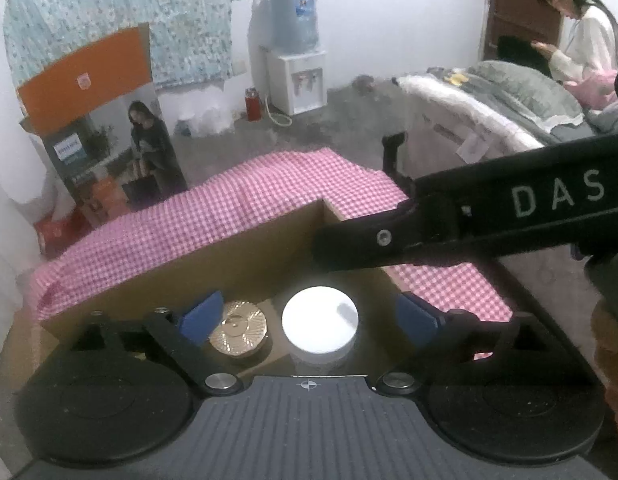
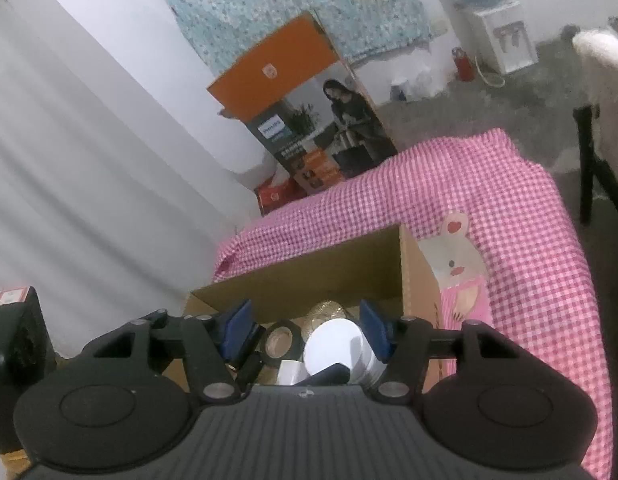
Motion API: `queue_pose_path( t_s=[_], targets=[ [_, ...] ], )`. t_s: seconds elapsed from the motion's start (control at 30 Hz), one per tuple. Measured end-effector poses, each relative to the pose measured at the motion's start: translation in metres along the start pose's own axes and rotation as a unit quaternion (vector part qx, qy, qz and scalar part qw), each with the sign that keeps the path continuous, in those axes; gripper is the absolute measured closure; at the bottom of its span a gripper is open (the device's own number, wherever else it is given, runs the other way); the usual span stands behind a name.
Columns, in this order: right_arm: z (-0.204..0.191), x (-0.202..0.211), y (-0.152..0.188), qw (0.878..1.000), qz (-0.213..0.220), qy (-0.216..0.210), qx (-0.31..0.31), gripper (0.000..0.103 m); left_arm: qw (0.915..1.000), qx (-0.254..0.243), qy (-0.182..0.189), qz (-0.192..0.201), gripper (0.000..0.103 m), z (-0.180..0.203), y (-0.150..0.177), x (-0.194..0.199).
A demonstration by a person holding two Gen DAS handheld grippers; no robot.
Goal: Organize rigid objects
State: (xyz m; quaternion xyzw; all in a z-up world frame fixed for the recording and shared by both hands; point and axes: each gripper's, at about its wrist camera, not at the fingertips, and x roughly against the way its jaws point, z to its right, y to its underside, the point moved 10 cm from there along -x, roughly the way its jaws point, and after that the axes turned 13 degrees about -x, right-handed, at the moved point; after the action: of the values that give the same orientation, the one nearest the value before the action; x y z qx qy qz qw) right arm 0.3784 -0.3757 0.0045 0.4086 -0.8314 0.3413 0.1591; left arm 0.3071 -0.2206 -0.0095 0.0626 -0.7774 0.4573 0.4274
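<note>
pink checked tablecloth, cardboard box, water dispenser, grey floor

Dim, soft frames; fisheye-warped edges; lid glare

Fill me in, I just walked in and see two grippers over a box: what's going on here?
A person is sorting small rigid items into a cardboard box on a pink checked cloth. Both handheld grippers hover over the open box. The left gripper is open above a white-lidded jar and a gold ribbed lid, gripping nothing. The right gripper is open too, with the same jar and a roll of black tape below it.
</note>
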Motion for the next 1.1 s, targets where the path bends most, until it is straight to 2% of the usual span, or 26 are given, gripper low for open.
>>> queue_pose_path(
  t_s=[0.27, 0.6, 0.8, 0.87, 0.97, 1.1],
  targets=[
    [-0.018, 0.043, 0.015, 0.999, 0.034, -0.013, 0.012, 0.032, 0.9995, 0.004, -0.017, 0.027, 0.003, 0.003, 0.008, 0.046],
    [-0.038, 0.108, 0.047, 0.996, 0.074, -0.017, 0.035, 0.030, 0.9979, 0.030, -0.026, 0.051, 0.000, 0.002, 0.037, 0.095],
    [-0.047, 0.143, 0.073, 0.992, 0.104, 0.004, 0.074, 0.019, 0.9958, 0.064, -0.037, 0.054, 0.000, -0.004, 0.067, 0.117],
    [-0.046, 0.146, 0.083, 0.991, 0.108, 0.010, 0.082, 0.011, 0.9950, 0.076, -0.039, 0.050, 0.000, -0.006, 0.078, 0.121],
    [-0.047, 0.142, 0.101, 0.989, 0.111, 0.020, 0.095, 0.005, 0.9938, 0.091, -0.050, 0.040, 0.000, -0.011, 0.097, 0.123],
    [-0.046, 0.127, 0.122, 0.987, 0.110, 0.036, 0.110, 0.002, 0.9911, 0.114, -0.064, 0.024, 0.000, -0.022, 0.126, 0.124]
  ],
)
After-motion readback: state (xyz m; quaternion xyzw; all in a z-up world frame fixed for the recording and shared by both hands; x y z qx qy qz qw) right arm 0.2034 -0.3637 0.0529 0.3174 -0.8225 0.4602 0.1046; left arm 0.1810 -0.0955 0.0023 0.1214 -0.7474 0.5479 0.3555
